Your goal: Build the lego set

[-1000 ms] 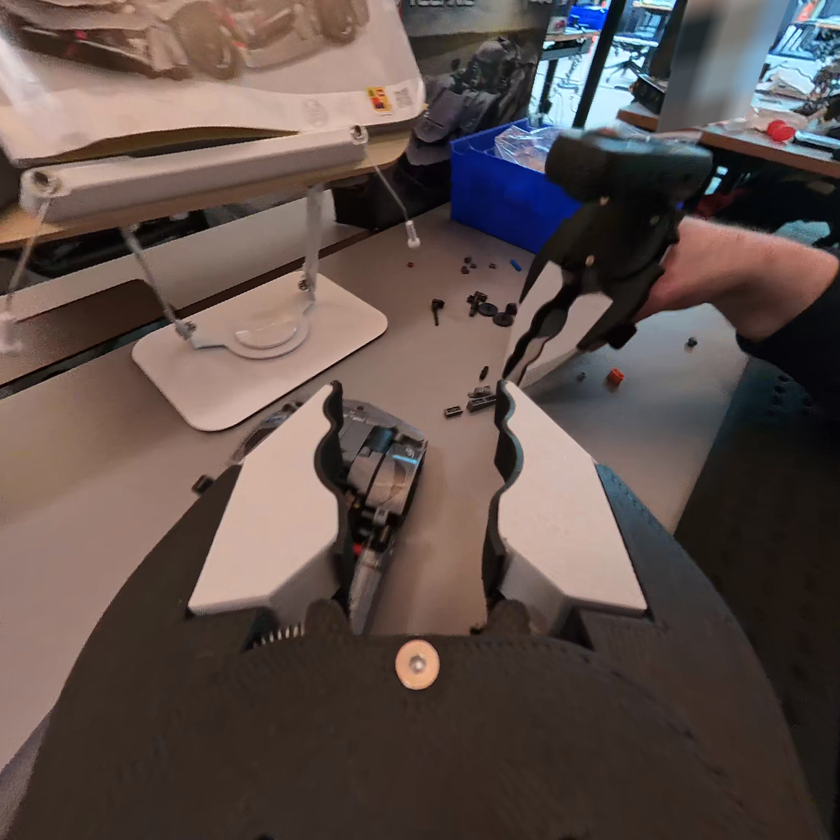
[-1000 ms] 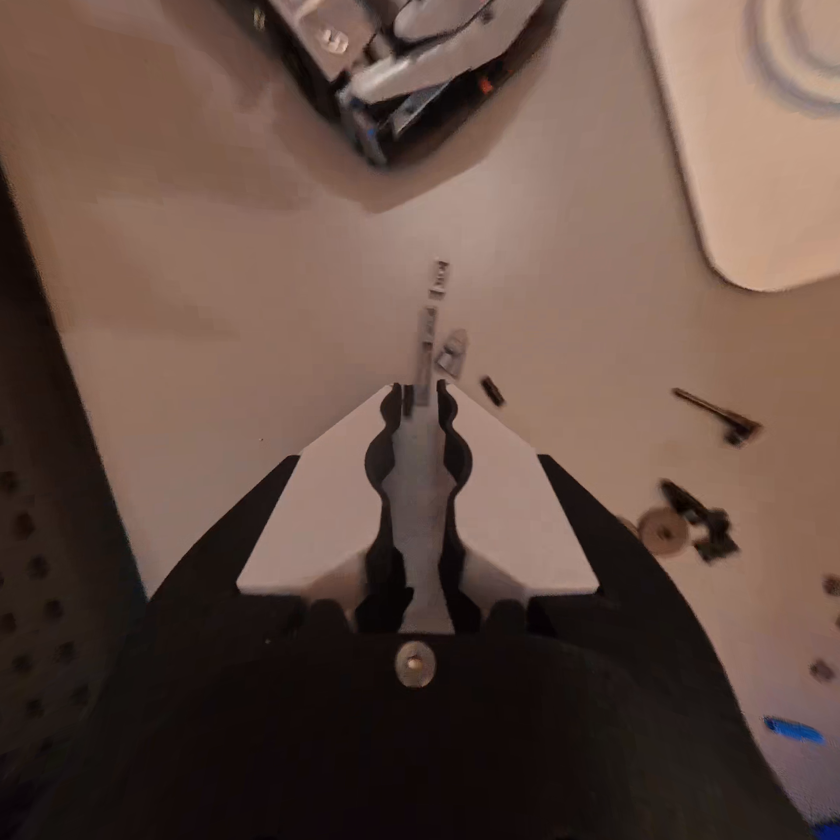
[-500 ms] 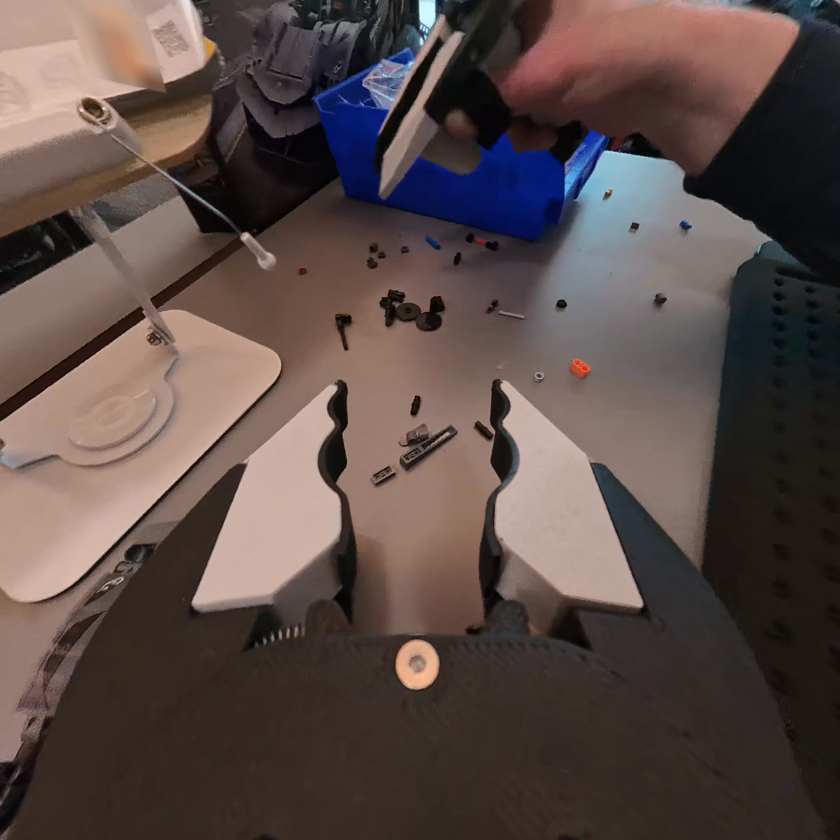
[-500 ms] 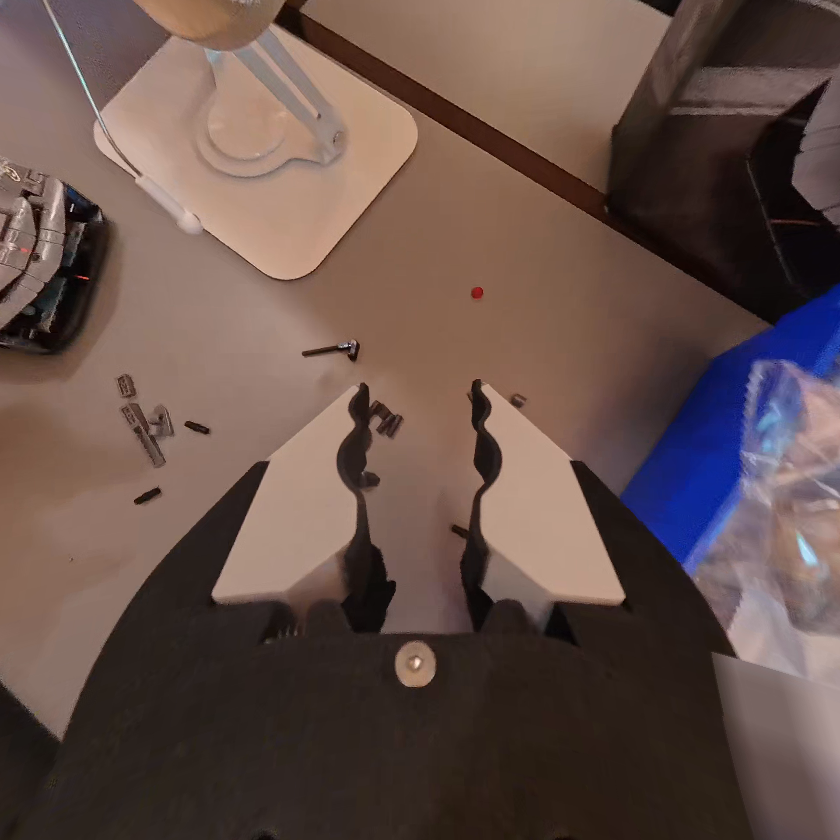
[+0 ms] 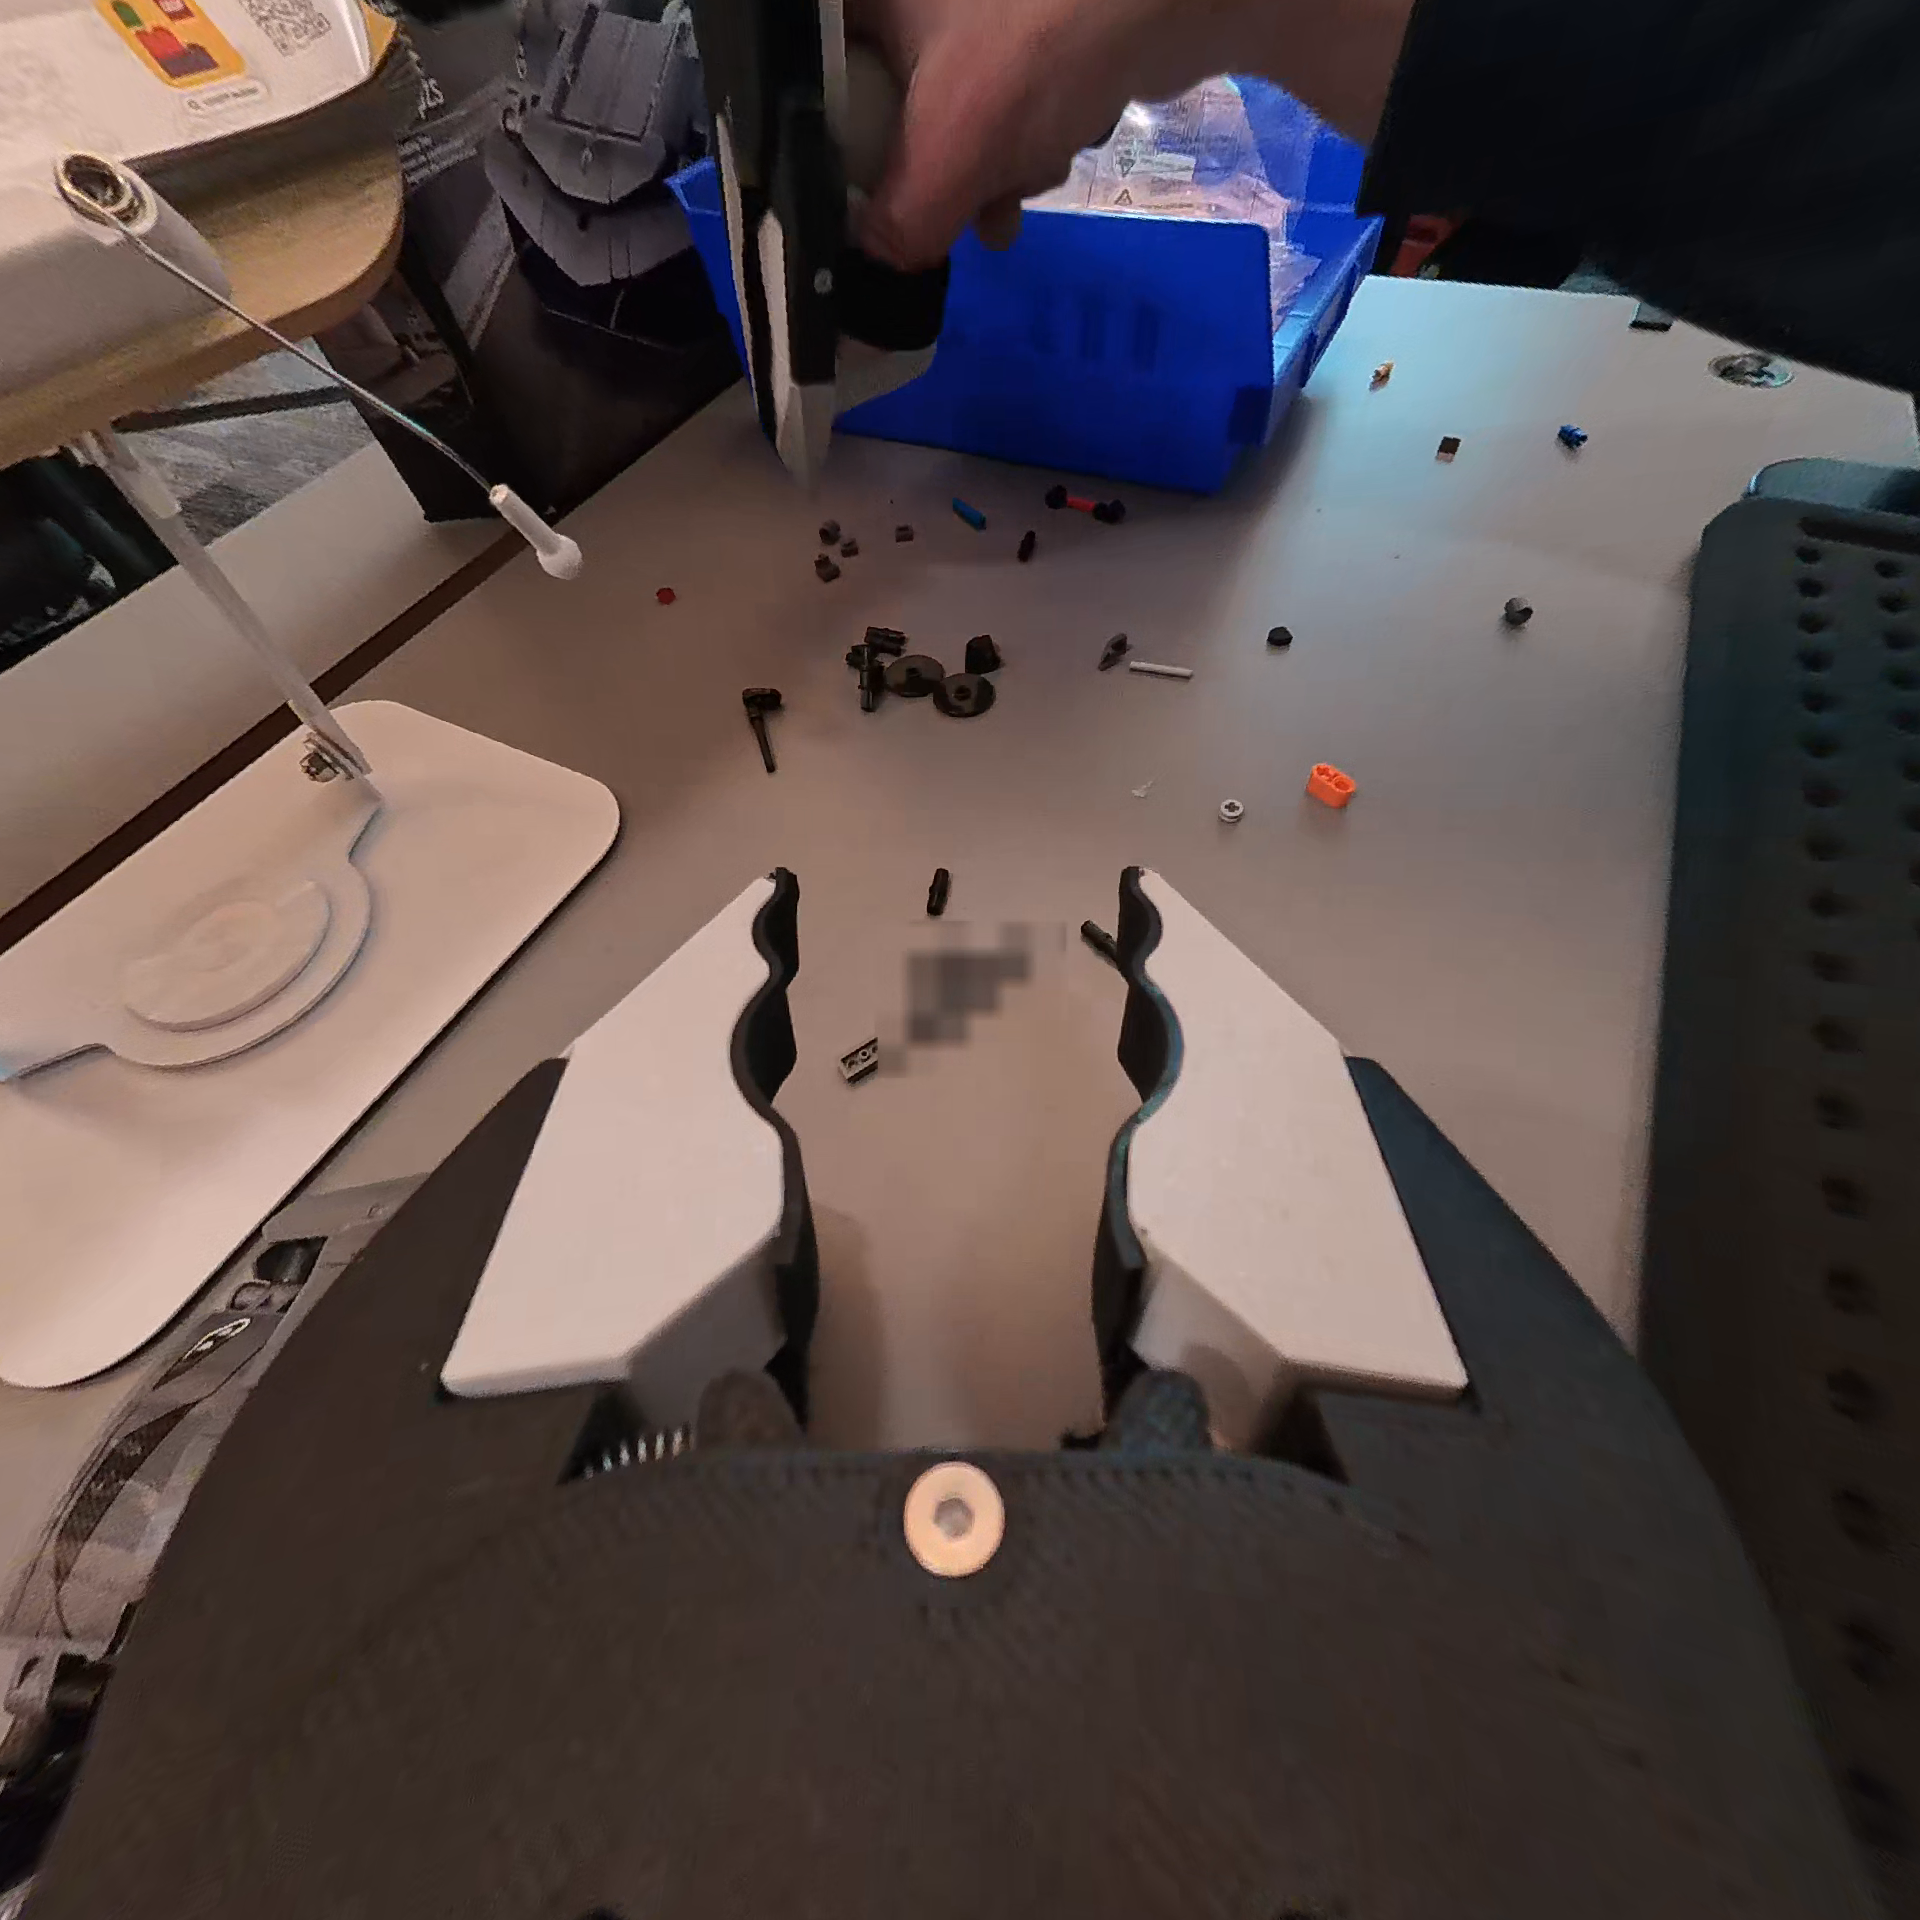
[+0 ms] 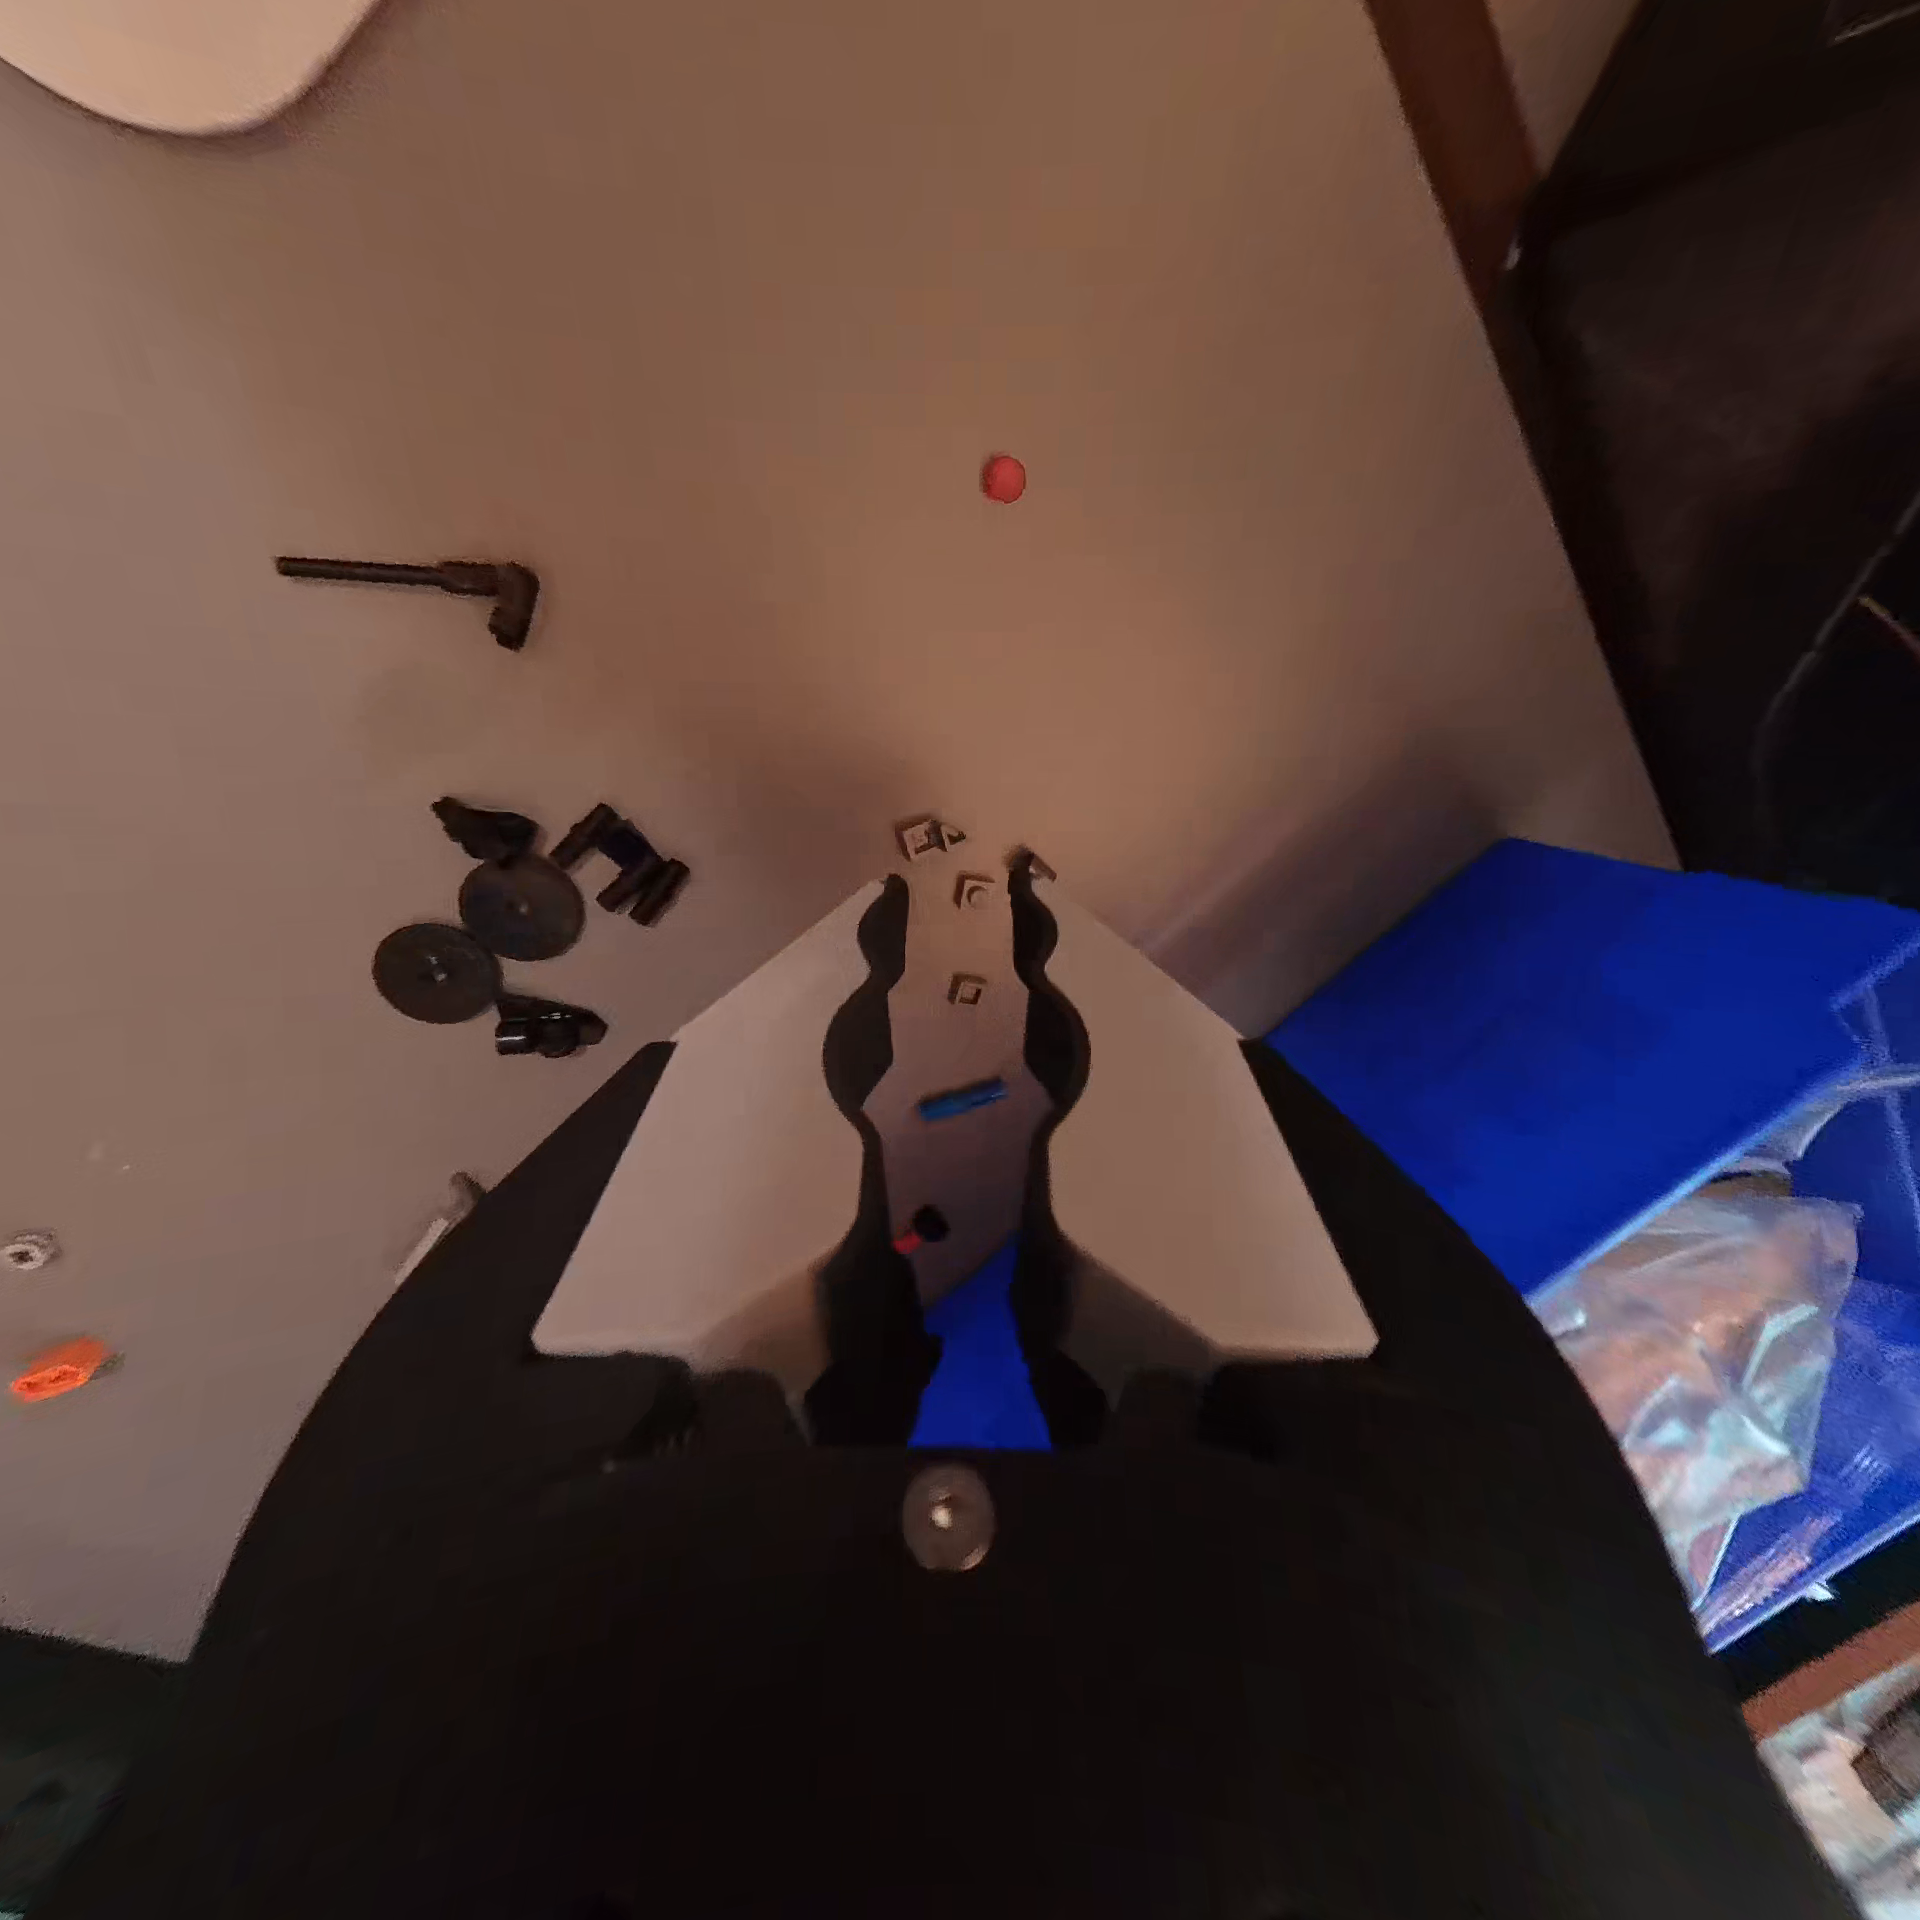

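Observation:
My left gripper (image 5: 956, 894) is open and empty, low over the grey table. A small grey plate (image 5: 859, 1060) and a black pin (image 5: 938, 890) lie between its fingers. The grey lego model (image 5: 156, 1403) shows partly at the lower left. My right gripper (image 6: 958, 873) points down at a cluster of small grey pieces (image 6: 920, 836) beside the blue bin (image 6: 1558, 1039). Its jaws stand narrowly apart, with one grey piece (image 6: 974, 890) between the tips, not touched. The right gripper also shows in the left wrist view (image 5: 800, 447), held by a hand.
Black discs and pins (image 5: 935, 681) lie mid-table, with an orange piece (image 5: 1331, 783) to the right. A red stud (image 6: 1003, 478) and a black axle (image 6: 416, 582) lie farther off. The white stand base (image 5: 260, 935) is at left. A dark perforated mat (image 5: 1808, 935) is at right. The grippers' ends are close to 25 cm from one another. To reach the grey lego model (image 5: 156, 1403) in a straight line is about 15 cm for my left fingers, about 35 cm for my right.
My right gripper has come down toward the small grey pieces by the blue bin and its jaws have narrowed. My left gripper has stayed open and has barely moved in the last half second.

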`<state>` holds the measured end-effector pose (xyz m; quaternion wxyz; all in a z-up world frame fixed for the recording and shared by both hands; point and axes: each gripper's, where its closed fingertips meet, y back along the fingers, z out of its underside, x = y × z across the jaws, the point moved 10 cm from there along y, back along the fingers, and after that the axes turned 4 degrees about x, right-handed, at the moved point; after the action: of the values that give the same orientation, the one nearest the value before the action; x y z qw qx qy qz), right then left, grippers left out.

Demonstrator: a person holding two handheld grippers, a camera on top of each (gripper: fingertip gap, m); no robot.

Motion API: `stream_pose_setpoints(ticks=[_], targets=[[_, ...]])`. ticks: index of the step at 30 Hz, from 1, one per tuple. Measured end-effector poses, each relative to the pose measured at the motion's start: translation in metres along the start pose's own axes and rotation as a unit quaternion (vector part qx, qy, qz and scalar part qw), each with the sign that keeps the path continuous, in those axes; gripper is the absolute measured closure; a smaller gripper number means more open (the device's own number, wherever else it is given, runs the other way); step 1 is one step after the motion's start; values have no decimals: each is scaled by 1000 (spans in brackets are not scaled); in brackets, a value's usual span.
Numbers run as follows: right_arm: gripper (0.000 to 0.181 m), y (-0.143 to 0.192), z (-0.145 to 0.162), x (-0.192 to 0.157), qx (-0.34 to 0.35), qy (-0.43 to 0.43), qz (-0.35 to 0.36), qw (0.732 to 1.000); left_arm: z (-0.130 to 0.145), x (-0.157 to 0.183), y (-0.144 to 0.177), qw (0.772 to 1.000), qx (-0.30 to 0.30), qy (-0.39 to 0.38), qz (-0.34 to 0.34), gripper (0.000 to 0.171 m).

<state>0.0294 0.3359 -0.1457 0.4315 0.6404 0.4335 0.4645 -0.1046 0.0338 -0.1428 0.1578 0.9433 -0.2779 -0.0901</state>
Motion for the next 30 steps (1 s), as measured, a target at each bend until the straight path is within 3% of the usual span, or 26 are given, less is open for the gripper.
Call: stream_pose_setpoints(ticks=[6, 8, 15, 19, 26, 29, 30], targets=[[160, -10, 6, 7, -69, 69, 12, 995, 0, -1, 1, 1000, 5, 11, 7, 112], [157, -12, 7, 10, -83, 49, 8, 995, -1, 0, 1, 1000, 7, 8, 7, 112], [181, -29, 12, 26, -8, -142, -38, 989, -3, -3, 4, 1000, 16, 14, 6, 113], [181, -34, 19, 29, -3, -183, -43, 982, -3, -4, 5, 1000, 21, 19, 9, 113], [181, -33, 21, 21, -18, -176, -54, 983, -4, -4, 6, 1000, 23, 19, 9, 113], [180, -19, 20, 30, 34, -210, -16, 977, -3, -4, 6, 999, 25, 23, 10, 113], [162, -19, 22, 33, 25, -222, -16, 975, -3, -4, 6, 999, 25, 24, 11, 113]])
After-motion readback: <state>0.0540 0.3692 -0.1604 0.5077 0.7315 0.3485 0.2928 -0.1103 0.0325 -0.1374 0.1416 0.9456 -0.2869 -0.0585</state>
